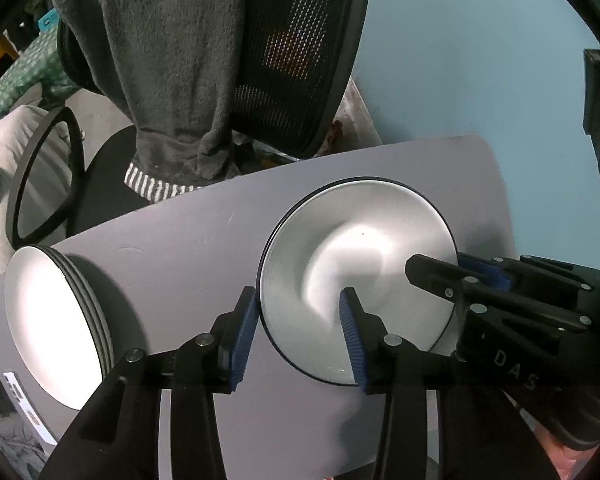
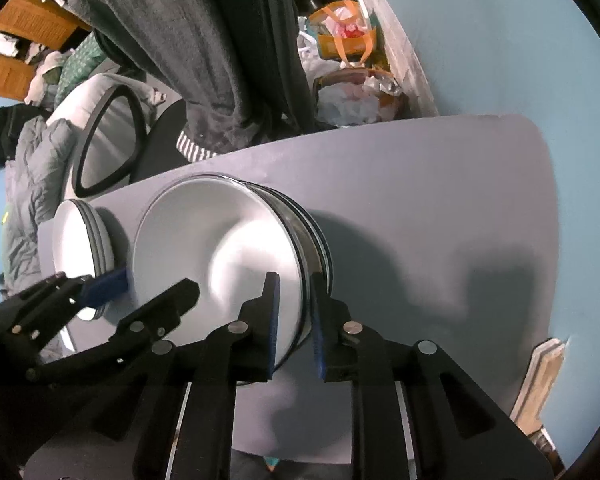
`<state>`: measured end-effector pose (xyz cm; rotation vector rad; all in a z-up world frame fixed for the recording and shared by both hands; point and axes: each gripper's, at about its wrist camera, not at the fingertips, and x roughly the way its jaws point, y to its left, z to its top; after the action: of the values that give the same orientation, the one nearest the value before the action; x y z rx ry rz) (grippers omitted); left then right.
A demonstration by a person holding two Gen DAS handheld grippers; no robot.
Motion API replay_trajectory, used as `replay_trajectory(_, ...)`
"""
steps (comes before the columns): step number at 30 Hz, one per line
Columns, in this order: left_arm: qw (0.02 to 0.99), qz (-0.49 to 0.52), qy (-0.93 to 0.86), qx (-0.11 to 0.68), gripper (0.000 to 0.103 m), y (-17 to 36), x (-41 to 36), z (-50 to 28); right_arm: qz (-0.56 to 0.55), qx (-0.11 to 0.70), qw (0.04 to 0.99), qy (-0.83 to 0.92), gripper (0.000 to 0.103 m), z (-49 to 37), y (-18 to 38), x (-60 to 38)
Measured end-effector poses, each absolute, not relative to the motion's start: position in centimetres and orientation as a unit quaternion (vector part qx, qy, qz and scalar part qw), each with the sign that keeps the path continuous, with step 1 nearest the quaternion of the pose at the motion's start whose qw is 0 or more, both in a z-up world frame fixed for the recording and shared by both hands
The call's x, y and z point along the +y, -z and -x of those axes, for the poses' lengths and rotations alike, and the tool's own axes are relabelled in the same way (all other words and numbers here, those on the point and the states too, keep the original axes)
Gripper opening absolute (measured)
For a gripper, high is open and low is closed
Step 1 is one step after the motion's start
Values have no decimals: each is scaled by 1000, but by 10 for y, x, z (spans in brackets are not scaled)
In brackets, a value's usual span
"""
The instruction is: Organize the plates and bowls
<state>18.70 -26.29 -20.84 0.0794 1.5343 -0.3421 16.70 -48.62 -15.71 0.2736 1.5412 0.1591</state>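
On the left of the grey table (image 1: pixel 204 240) sits a stack of plates (image 1: pixel 56 332), white-faced with dark rims, well apart from any gripper. To its right stands a stack of bowls (image 2: pixel 236 256), white inside, dark outside. The left gripper (image 1: pixel 300 332) straddles the bowls' left rim, one blue pad outside the wall, the other inside the top bowl; its fingers (image 1: pixel 244 336) stand clear of the rim with gaps on both sides, released. On the right rim the right gripper (image 2: pixel 296 324) does the same, its pads just off the wall, also let go. The bowls look stiff, glazed and slippery, likely breakable and fairly heavy as a stack. The rim wall is the only purchase; a pinch there on opposite sides, held level, seems safest, since the smooth glaze could slide in ribbed pads if tilted
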Motion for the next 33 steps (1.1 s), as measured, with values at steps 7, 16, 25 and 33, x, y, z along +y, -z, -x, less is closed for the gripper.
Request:
replay_trajectory(7, 709, -32, 160, 686, 43, 201, -262, -183, -110, 683, 718, -71, 22, -166, 147, -487)
replay_trajectory(16, 720, -29, 168, 673, 49, 180, -260, -173, -65, 655, 749, -72, 33, -155, 121, -483)
replay_trajectory(25, 745, -33, 157, 647, 57, 156, -246, -165, -32, 628, 775, -71, 48, -147, 93, -480)
replay_trajectory(33, 749, -19, 155, 644, 69, 151, -229, -162, -16, 616, 783, -85, 57, -142, 81, -477)
